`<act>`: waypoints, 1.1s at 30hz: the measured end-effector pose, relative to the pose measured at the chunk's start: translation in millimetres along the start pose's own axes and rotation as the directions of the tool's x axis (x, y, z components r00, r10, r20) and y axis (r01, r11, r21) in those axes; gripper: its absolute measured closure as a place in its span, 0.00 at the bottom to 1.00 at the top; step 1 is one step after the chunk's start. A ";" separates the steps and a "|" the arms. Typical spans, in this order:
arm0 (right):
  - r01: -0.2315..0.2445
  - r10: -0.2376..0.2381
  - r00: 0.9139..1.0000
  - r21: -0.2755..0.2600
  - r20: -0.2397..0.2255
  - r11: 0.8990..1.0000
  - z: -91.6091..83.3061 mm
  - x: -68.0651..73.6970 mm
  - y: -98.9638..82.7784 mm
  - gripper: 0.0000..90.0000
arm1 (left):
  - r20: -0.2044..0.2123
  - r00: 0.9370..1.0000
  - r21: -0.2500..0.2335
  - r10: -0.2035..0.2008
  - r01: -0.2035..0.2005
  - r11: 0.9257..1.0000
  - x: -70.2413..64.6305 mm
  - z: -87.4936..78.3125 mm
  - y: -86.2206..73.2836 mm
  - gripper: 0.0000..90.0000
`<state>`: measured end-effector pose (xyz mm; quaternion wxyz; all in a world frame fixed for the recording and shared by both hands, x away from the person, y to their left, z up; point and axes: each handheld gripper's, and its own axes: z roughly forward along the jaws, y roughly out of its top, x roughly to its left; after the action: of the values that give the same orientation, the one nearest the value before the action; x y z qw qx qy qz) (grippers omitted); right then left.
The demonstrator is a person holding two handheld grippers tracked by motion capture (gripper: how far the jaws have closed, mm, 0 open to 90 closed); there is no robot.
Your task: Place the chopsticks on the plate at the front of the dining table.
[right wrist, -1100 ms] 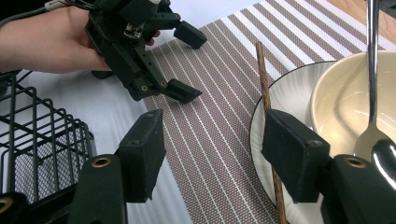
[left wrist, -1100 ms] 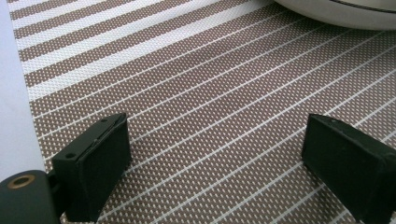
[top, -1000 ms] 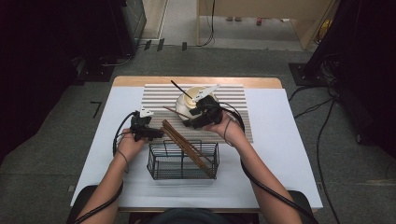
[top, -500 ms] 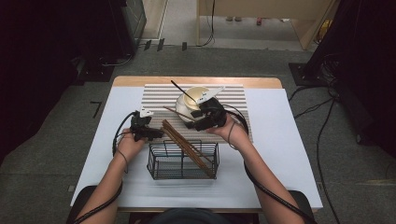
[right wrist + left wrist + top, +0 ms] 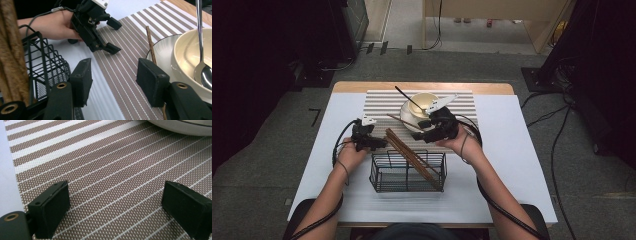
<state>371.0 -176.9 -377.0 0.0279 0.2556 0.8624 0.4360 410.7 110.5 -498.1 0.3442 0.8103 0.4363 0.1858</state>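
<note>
- The lone chopstick [image 5: 150,43] leans on the bowl [image 5: 186,53] rim, its long axis running away from me across the striped mat [image 5: 120,75].
- My right hand-held gripper [image 5: 113,82] is nearer; the stick passes just behind its bowl-side pad.
- Its jaws have just been closing, half open, gripping nothing.
- My left hand-held gripper [image 5: 379,142] hovers wide open over the mat, empty.

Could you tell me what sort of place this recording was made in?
Probably a lab or recording studio dressed as a dining spot: a table with a striped placemat, bowl and wire basket, amid floor cables.
</note>
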 end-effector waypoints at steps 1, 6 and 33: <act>0.000 0.000 1.000 0.000 0.000 1.000 0.0 0.0 0.0 0.52 | 0.000 1.000 0.000 0.000 0.000 1.000 0.0 0.0 0.0 0.09; 0.010 -0.010 1.000 0.002 -0.005 1.000 -4.2 6.2 0.6 0.53 | 0.000 1.000 0.000 0.000 0.000 1.000 0.0 0.0 0.0 0.09; 0.033 -0.034 0.998 -0.017 -0.052 0.999 -21.8 32.4 2.6 0.59 | 0.000 1.000 -0.001 -0.001 0.001 1.000 -0.1 0.1 -0.1 0.09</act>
<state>338.0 -176.7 -355.9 0.0148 0.2292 0.8635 0.4489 410.7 110.4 -498.2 0.3449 0.8098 0.4367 0.1858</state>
